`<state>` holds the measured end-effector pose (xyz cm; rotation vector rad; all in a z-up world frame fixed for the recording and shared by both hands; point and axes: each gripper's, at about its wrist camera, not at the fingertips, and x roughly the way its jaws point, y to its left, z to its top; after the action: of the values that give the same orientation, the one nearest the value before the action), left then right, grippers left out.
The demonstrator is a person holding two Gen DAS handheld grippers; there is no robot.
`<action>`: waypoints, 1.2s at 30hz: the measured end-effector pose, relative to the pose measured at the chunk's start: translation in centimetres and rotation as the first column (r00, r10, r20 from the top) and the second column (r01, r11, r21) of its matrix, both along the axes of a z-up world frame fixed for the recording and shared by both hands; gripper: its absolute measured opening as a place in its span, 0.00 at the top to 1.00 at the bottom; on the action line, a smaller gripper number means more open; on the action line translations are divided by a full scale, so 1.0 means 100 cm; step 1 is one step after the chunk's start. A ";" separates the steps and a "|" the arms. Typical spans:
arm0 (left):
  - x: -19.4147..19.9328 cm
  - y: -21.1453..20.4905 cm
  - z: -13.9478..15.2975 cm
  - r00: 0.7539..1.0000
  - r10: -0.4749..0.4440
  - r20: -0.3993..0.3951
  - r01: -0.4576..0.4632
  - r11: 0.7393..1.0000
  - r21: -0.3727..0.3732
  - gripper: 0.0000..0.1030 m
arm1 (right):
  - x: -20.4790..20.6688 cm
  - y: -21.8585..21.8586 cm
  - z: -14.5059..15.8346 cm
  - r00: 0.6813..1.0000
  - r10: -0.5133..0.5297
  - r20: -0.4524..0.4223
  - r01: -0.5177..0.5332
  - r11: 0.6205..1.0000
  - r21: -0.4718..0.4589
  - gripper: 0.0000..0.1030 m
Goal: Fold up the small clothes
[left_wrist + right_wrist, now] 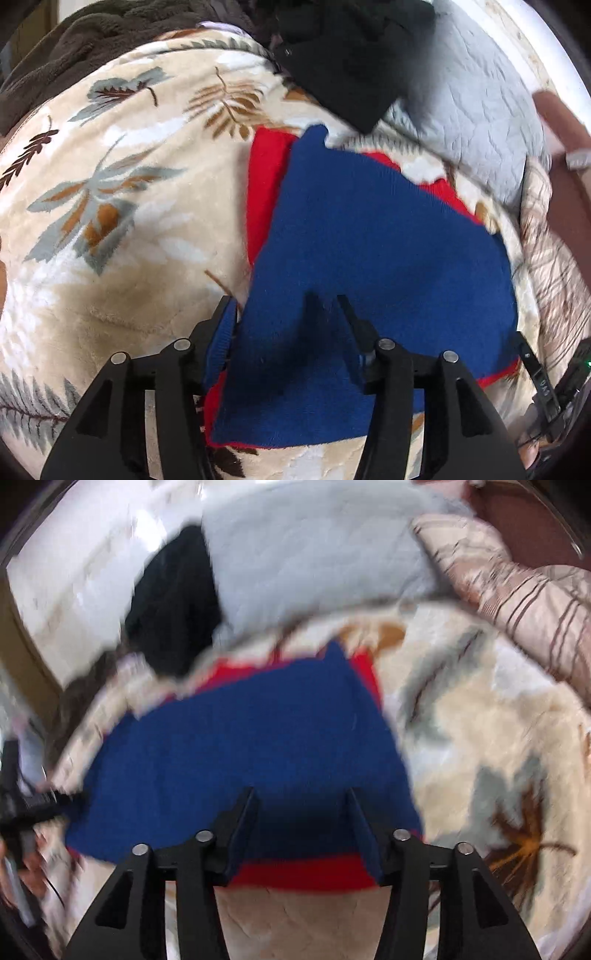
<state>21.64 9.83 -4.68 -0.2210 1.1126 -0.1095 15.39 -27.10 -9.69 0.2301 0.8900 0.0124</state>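
A small blue and red knit garment point(369, 236) lies on a leaf-patterned blanket point(110, 206), blue layer folded over red. My left gripper point(288, 306) stands open over its near left edge, with blue cloth draped between and over the fingers. In the right wrist view the same garment point(240, 746) spreads ahead. My right gripper point(301, 797) is open just above its near edge, fingers apart on either side of the blue cloth. The view is motion-blurred.
A black garment point(351, 62) and a grey quilted pillow point(472, 110) lie beyond the garment. A striped pillow point(524, 602) sits at the far right. A dark brown fleece point(74, 44) is at the far left. The other gripper's edge point(22, 805) shows at left.
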 end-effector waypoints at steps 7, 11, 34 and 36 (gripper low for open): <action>0.002 0.003 -0.006 1.000 0.008 -0.024 -0.008 1.000 0.025 0.36 | 0.000 0.047 0.019 0.992 0.111 0.066 -0.104 0.989 -0.101 0.46; 0.002 0.012 -0.008 0.999 0.028 -0.044 -0.031 0.997 -0.073 0.36 | 0.010 0.084 0.020 0.974 0.212 0.084 -0.205 0.975 -0.083 0.46; 0.016 0.085 -0.003 0.988 0.145 -0.056 -0.152 0.975 -0.160 0.35 | -0.019 0.324 -0.034 0.701 0.710 -0.067 -0.597 0.533 -0.599 0.37; 0.020 0.091 -0.004 0.987 0.143 -0.069 -0.155 0.963 -0.219 0.35 | -0.013 0.329 -0.035 0.695 0.717 -0.053 -0.585 0.520 -0.623 0.49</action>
<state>23.59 18.92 -5.08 -0.5117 1.1323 -0.0952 14.05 5.85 -13.21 -0.7311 0.6745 0.4610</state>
